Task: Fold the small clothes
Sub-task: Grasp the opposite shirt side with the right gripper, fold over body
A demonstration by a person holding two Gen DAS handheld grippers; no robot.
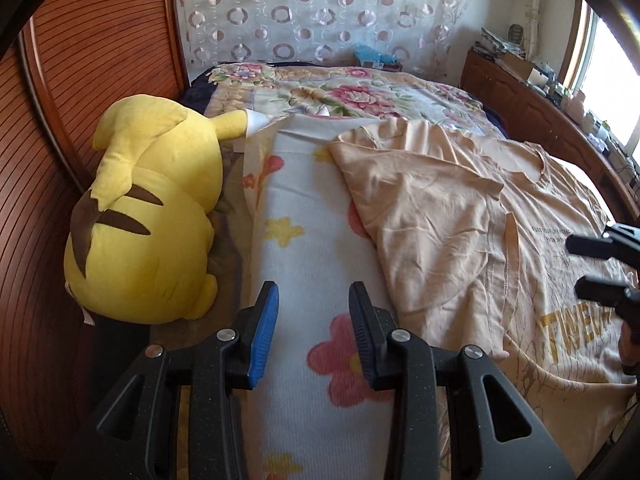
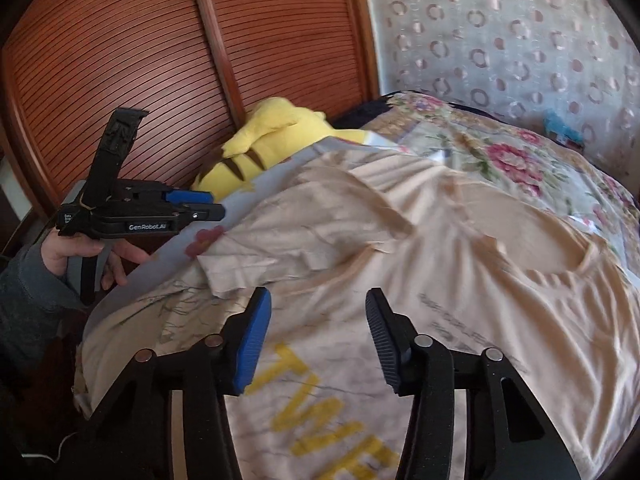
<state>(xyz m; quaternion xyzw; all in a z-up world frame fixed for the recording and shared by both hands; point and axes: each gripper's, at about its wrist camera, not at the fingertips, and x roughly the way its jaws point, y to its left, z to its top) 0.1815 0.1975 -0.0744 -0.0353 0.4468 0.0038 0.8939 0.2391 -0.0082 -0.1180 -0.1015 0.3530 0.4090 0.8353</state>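
Note:
A peach T-shirt [image 1: 460, 216] with yellow lettering lies spread on the bed, its left sleeve side folded inward over the body. It also fills the right wrist view [image 2: 400, 248]. My left gripper [image 1: 314, 292] is open and empty, above the floral blanket just left of the shirt's folded edge. It also shows in the right wrist view [image 2: 204, 206], held in a hand at the shirt's left. My right gripper [image 2: 318, 300] is open and empty, hovering over the shirt's printed front. Its fingertips [image 1: 592, 246] show at the right edge of the left wrist view.
A big yellow plush toy [image 1: 148, 208] lies at the bed's left edge against the wooden slatted doors [image 1: 80, 80]. A flowered quilt [image 1: 340, 92] covers the far bed. A wooden cabinet [image 1: 532, 108] with clutter stands on the right under the window.

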